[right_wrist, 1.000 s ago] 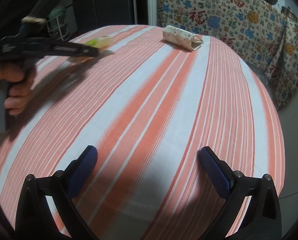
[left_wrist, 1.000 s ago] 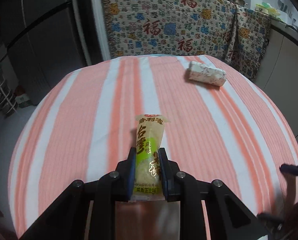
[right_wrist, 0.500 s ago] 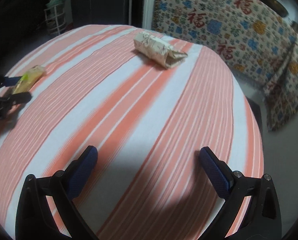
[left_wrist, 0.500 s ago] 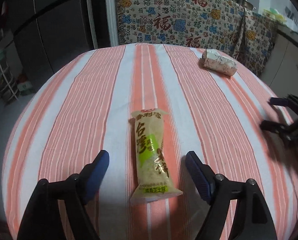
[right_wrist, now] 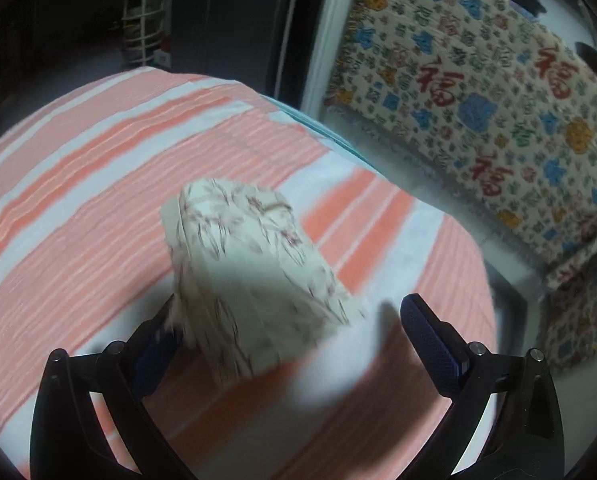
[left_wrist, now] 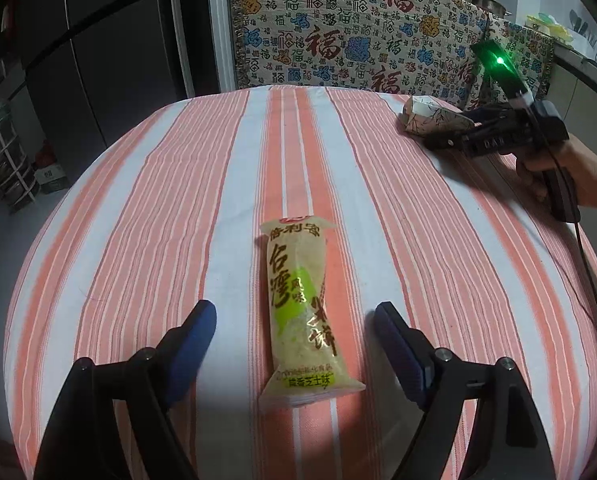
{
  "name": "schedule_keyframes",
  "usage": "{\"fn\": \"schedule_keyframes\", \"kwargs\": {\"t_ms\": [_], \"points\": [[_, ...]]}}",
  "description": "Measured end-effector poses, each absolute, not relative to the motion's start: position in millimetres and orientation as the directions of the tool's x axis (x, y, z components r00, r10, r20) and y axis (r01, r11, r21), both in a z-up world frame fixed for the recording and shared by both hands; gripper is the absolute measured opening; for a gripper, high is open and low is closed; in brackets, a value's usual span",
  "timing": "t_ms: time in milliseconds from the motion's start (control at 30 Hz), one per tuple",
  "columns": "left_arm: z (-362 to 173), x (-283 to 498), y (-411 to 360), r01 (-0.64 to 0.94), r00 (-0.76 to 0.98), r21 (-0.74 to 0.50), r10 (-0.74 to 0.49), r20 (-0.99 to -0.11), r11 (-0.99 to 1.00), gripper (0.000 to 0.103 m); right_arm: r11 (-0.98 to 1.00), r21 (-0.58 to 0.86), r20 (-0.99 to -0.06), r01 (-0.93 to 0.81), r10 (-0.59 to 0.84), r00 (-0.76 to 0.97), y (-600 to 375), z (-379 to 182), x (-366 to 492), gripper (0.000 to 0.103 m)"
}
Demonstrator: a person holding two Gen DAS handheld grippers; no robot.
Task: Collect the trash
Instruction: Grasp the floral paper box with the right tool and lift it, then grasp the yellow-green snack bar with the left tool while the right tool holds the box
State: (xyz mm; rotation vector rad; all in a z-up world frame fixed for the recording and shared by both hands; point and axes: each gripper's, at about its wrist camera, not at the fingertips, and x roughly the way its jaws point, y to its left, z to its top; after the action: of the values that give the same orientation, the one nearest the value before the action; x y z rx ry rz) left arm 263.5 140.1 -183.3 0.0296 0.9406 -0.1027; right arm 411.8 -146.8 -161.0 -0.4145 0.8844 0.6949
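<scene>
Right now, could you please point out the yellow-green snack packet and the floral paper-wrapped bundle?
Yellow-green snack packet [left_wrist: 300, 304]: left wrist view, on its green label.
Floral paper-wrapped bundle [right_wrist: 254, 276]: right wrist view, on its top face.

A long, sealed yellow-and-green plastic snack packet [left_wrist: 302, 312] printed with brown Chinese characters lay flat and lengthwise on the orange-and-white striped tablecloth [left_wrist: 138, 208], its crimped near end resting on a white stripe. Well apart from it, toward the far right edge of the cloth, lay a crumpled cream paper-wrapped bundle [left_wrist: 430, 120] patterned with faint brown-pink sprigs. In the right wrist view this bundle [right_wrist: 254, 280] appeared blurred, lying on its side with 1 flat folded end turned away.
</scene>
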Motion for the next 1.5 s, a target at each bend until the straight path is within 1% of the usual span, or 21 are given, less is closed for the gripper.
{"fn": "schedule_keyframes", "kwargs": {"t_ms": [33, 67, 233, 333, 400, 500, 533, 567, 633, 667, 833, 900, 967, 1033, 1067, 1100, 1167, 1200, 1333, 1433, 1500], "points": [[-183.3, 263.4, 140.1, 0.101, 0.585, -0.019, -0.075, -0.808, 0.995, 0.083, 0.717, 0.014, -0.821, -0.697, 0.407, 0.402, -149.0, -160.4, 415.3, 0.081], [-183.6, 264.5, 139.4, 0.101, 0.584, -0.018, -0.074, -0.808, 0.995, 0.083, 0.735, 0.013, -0.819, -0.678, 0.396, 0.414, -150.0, -159.3, 414.3, 0.075], [-183.3, 263.9, 138.5, 0.1, 0.585, -0.017, -0.072, -0.808, 0.995, 0.083, 0.781, -0.021, -0.819, -0.624, 0.345, 0.459, -157.1, -155.6, 361.6, 0.072], [-183.3, 263.7, 138.1, 0.099, 0.585, -0.016, -0.072, -0.808, 0.995, 0.083, 0.833, -0.076, -0.826, -0.548, 0.256, 0.503, -166.4, -153.3, 297.3, 0.07], [-183.3, 263.9, 138.2, 0.099, 0.585, -0.017, -0.072, -0.808, 0.995, 0.083, 0.845, -0.063, -0.83, -0.531, 0.25, 0.498, -170.3, -150.0, 255.0, 0.07], [-183.3, 264.0, 138.4, 0.099, 0.585, -0.017, -0.072, -0.808, 0.995, 0.083, 0.843, 0.036, -0.827, -0.537, 0.326, 0.458, -179.3, -148.7, 189.5, 0.071], [-183.3, 264.0, 138.4, 0.099, 0.585, -0.017, -0.072, -0.808, 0.995, 0.083, 0.841, 0.074, -0.824, -0.535, 0.354, 0.442, -182.2, -149.3, 172.6, 0.074], [-183.3, 264.0, 138.5, 0.099, 0.585, -0.017, -0.072, -0.808, 0.995, 0.083, 0.84, 0.112, -0.813, -0.531, 0.384, 0.437, -186.1, -148.9, 156.0, 0.082], [-183.4, 264.2, 138.7, 0.109, 0.586, -0.02, -0.081, -0.806, 0.994, 0.083, 0.841, 0.166, -0.784, -0.515, 0.429, 0.448, -195.2, -147.8, 131.3, 0.092], [-183.3, 264.2, 138.7, 0.109, 0.586, -0.02, -0.081, -0.806, 0.994, 0.083, 0.847, 0.181, -0.773, -0.5, 0.436, 0.46, -200.4, -148.2, 122.2, 0.094], [-183.3, 264.5, 138.9, 0.109, 0.586, -0.021, -0.081, -0.806, 0.994, 0.084, 0.856, 0.194, -0.762, -0.48, 0.44, 0.475, -209.6, -145.5, 119.2, 0.094], [-183.4, 264.4, 138.8, 0.109, 0.586, -0.02, -0.081, -0.806, 0.994, 0.084, 0.861, 0.138, -0.736, -0.49, 0.42, 0.53, -209.1, -137.3, 120.3, 0.094], [-183.4, 264.3, 138.8, 0.109, 0.586, -0.021, -0.081, -0.806, 0.994, 0.084, 0.859, 0.1, -0.729, -0.502, 0.407, 0.551, -204.6, -135.9, 126.7, 0.098], [-183.4, 264.3, 138.9, 0.11, 0.587, -0.021, -0.081, -0.806, 0.994, 0.084, 0.823, 0.158, -0.756, -0.545, 0.456, 0.47, -197.4, -144.6, 139.8, 0.098], [-183.4, 264.4, 138.9, 0.11, 0.587, -0.021, -0.082, -0.806, 0.994, 0.084, 0.795, 0.217, -0.764, -0.567, 0.5, 0.409, -194.6, -149.0, 144.0, 0.093], [-183.4, 264.5, 139.0, 0.11, 0.587, -0.022, -0.083, -0.805, 0.994, 0.084, 0.778, 0.251, -0.757, -0.576, 0.529, 0.384, -194.7, -149.4, 144.8, 0.091], [-183.2, 264.5, 139.7, 0.11, 0.587, -0.026, -0.086, -0.805, 0.994, 0.084, 0.746, 0.298, -0.744, -0.596, 0.573, 0.345, -195.4, -143.2, 143.3, 0.088], [-182.8, 264.2, 140.8, 0.113, 0.587, -0.032, -0.093, -0.804, 0.993, 0.083, 0.748, 0.295, -0.745, -0.595, 0.57, 0.346, -197.7, -140.1, 143.1, 0.087], [-179.5, 256.5, 151.7, 0.185, 0.572, -0.083, -0.176, -0.801, 0.979, 0.083, 0.817, 0.183, -0.77, -0.547, 0.465, 0.437, -206.7, -122.0, 138.8, 0.089], [-176.0, 250.8, 160.3, 0.206, 0.559, -0.122, -0.219, -0.8, 0.971, 0.082, 0.806, 0.214, -0.762, -0.552, 0.491, 0.422, -196.2, -108.8, 136.7, 0.09], [-174.0, 250.1, 158.0, 0.218, 0.554, -0.106, -0.213, -0.805, 0.97, 0.082, 0.808, 0.193, -0.78, -0.556, 0.47, 0.412, -176.4, -107.8, 141.2, 0.09]]}}
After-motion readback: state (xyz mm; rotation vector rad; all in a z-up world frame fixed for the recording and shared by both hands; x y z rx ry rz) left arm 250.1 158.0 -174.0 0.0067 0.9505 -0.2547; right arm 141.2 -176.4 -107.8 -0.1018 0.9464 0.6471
